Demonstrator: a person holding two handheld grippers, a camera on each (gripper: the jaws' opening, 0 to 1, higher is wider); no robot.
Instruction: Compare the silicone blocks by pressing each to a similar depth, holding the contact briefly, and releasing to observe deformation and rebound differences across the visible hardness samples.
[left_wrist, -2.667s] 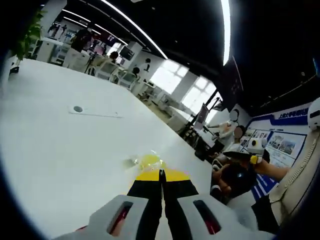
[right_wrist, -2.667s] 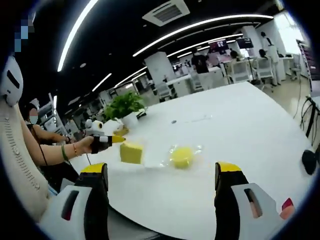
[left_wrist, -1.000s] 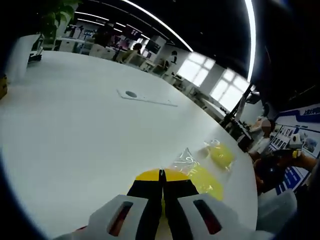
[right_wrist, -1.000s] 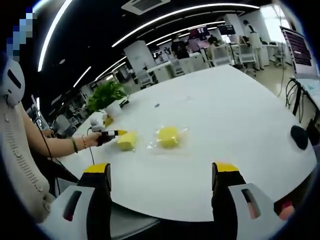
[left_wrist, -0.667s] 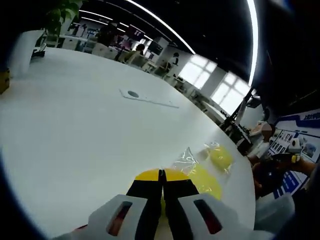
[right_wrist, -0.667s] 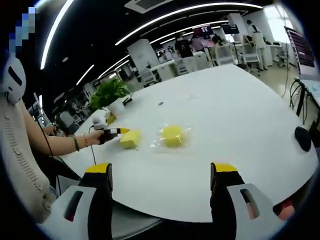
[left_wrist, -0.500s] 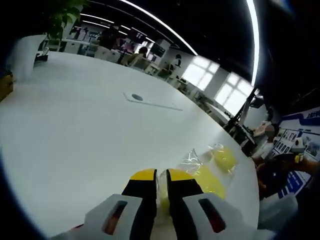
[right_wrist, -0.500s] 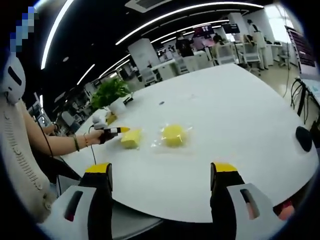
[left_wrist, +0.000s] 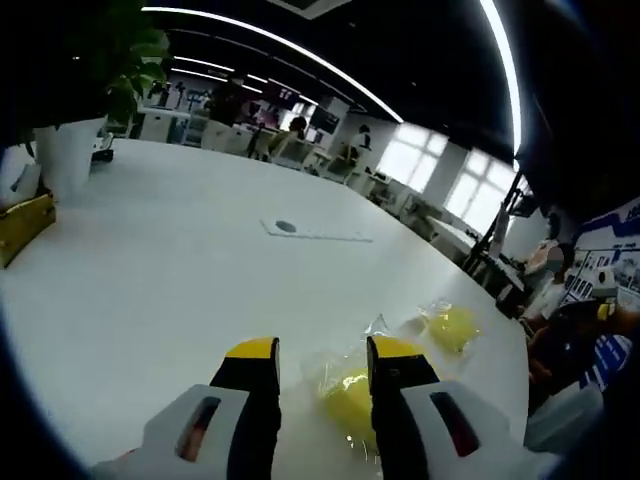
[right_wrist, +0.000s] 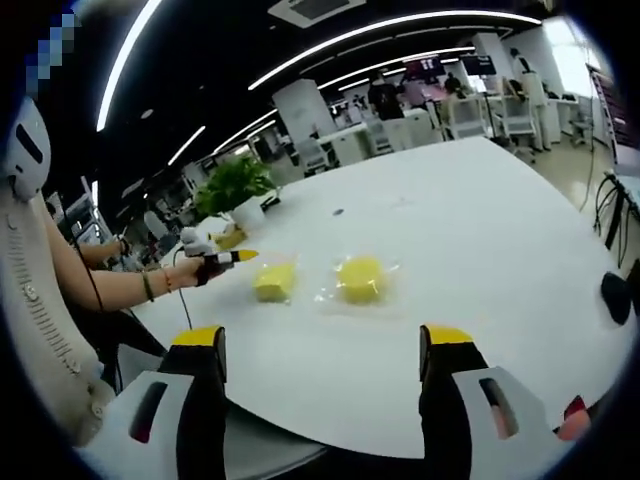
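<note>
Two yellow silicone blocks lie on the white table (left_wrist: 150, 290). The near block (left_wrist: 345, 392), in a clear bag, sits just ahead of my left gripper (left_wrist: 322, 350), whose yellow-tipped jaws stand open on either side of it. The second block (left_wrist: 450, 326) lies farther right, also in a clear wrap. In the right gripper view both blocks show side by side, the left block (right_wrist: 273, 281) and the bagged right block (right_wrist: 362, 278). There a hand holds the left gripper (right_wrist: 238, 257) just left of the left block. My right gripper (right_wrist: 322, 345) hangs open, well back from the table edge.
A potted plant (left_wrist: 70, 150) and a yellow box (left_wrist: 22, 225) stand at the table's far left. A round cable port (left_wrist: 287, 227) sits mid-table. A small black object (right_wrist: 618, 297) lies near the right edge. People and desks fill the background.
My left gripper's jaws, shut against the near block before, have opened and drawn back from it. The right gripper has stayed open and nearly still.
</note>
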